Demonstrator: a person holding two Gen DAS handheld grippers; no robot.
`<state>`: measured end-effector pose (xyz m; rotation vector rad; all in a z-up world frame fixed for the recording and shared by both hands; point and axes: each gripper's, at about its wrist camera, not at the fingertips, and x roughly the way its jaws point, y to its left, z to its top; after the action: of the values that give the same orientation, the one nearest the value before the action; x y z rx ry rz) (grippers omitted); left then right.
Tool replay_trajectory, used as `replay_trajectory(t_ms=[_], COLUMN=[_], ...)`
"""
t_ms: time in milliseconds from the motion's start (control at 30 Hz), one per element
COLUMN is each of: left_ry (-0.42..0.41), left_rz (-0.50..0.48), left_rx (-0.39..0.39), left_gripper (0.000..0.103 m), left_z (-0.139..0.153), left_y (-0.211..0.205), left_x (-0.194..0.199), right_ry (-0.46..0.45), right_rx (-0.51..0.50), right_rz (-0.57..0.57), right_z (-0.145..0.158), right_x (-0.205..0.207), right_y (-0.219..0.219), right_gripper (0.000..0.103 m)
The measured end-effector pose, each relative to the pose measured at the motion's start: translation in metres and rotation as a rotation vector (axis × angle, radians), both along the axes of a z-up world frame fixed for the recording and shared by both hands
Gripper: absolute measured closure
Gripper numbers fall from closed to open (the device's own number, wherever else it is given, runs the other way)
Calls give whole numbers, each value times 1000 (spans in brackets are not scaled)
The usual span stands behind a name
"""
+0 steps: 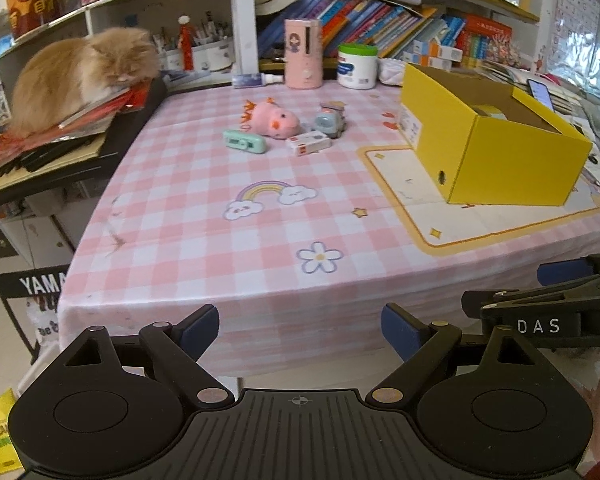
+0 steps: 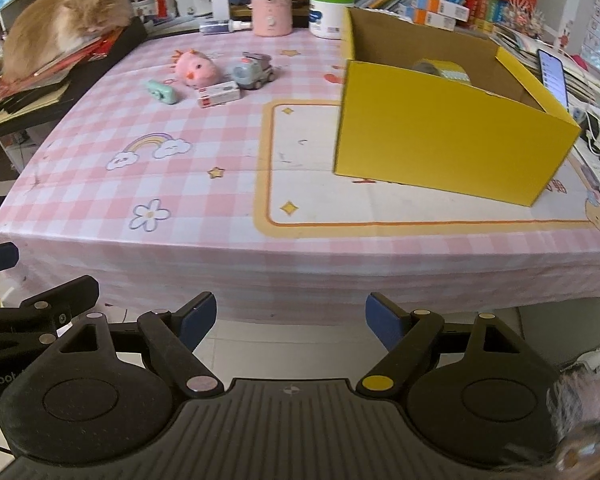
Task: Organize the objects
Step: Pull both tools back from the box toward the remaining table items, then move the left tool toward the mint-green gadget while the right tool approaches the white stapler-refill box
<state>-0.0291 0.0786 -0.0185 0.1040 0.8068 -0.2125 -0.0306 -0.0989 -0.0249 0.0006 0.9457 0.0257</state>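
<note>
On the pink checked tablecloth (image 1: 188, 208), toward the back, lie a pink plush toy (image 1: 276, 120) (image 2: 198, 70), a grey toy car (image 1: 331, 120) (image 2: 254, 70), a mint-green small case (image 1: 244, 142) (image 2: 162, 92) and a small white-and-red box (image 1: 309, 143) (image 2: 219, 95). An open yellow cardboard box (image 1: 500, 160) (image 2: 440, 140) stands at the right with a tape roll (image 2: 444, 69) inside. My left gripper (image 1: 300, 322) and right gripper (image 2: 291, 314) hover side by side before the table's near edge. Both are open with nothing between their fingers.
An orange cat (image 1: 84, 72) lies on books atop a keyboard stand left of the table. A pink canister (image 1: 303, 52) and a white jar (image 1: 357, 66) stand at the back edge below book-filled shelves. A phone (image 2: 554, 74) leans behind the yellow box.
</note>
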Motion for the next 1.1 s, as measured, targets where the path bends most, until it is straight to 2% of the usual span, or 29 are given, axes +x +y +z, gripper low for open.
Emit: replay_trajectory(t_ms=[667, 1100], left_ry=[-13, -17], left_rz=[96, 139], left_rx=[-24, -32], left_gripper=[13, 13], left_z=[0, -2], left_y=[41, 47], left_x=[6, 49], right_ry=[-30, -41], right_rx=[-13, -3], right_rz=[96, 137], right_z=[5, 4], right_x=[15, 60], right_y=[48, 57], right_gripper=[21, 21])
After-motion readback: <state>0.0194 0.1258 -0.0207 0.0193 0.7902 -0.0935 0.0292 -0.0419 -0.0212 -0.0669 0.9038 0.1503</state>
